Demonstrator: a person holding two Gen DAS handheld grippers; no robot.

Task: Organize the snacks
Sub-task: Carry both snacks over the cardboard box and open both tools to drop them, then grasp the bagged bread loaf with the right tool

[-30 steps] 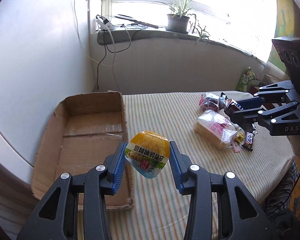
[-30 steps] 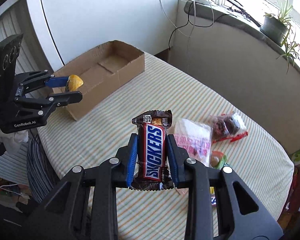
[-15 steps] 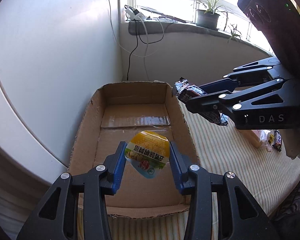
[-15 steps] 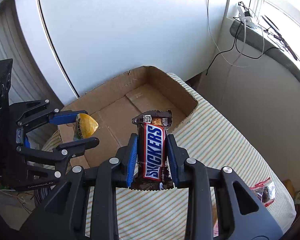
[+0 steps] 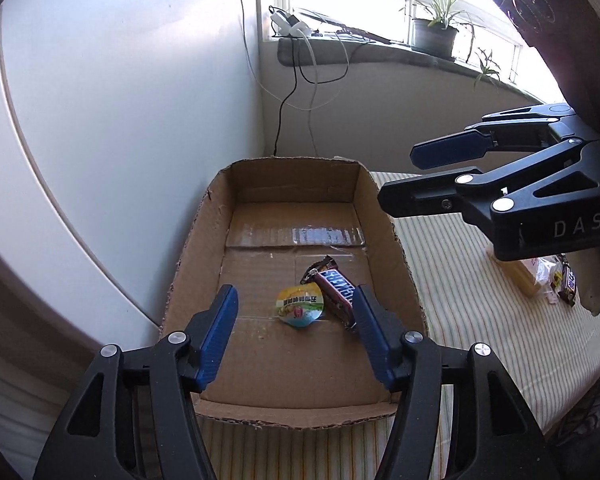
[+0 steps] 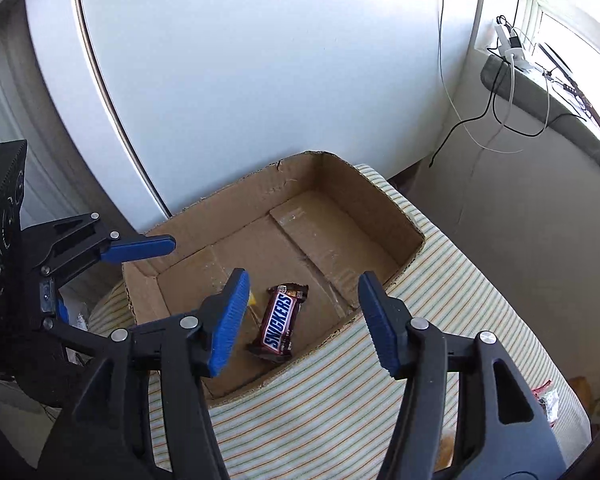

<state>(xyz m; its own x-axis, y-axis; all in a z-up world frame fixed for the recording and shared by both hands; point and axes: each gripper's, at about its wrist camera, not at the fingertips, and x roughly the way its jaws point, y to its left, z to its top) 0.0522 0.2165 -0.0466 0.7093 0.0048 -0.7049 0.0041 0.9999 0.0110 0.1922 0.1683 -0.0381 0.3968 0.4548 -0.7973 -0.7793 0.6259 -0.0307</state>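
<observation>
Left gripper (image 5: pixel 296 334), right gripper (image 6: pixel 302 318): jaws just opened, empty; jelly cup (image 5: pixel 300 306), Snickers bar (image 6: pixel 280 322) in box (image 5: pixel 292 178).

The left gripper (image 5: pixel 296 334) fills the bottom of its own view, pointing steeply down, its blue-padded fingers (image 5: pixel 216 336) just spread apart with nothing pressed between them. The right gripper (image 6: pixel 300 324) sits likewise at the bottom of its view, its jaws just opened too, empty. Each shows at the other's frame edge.
</observation>
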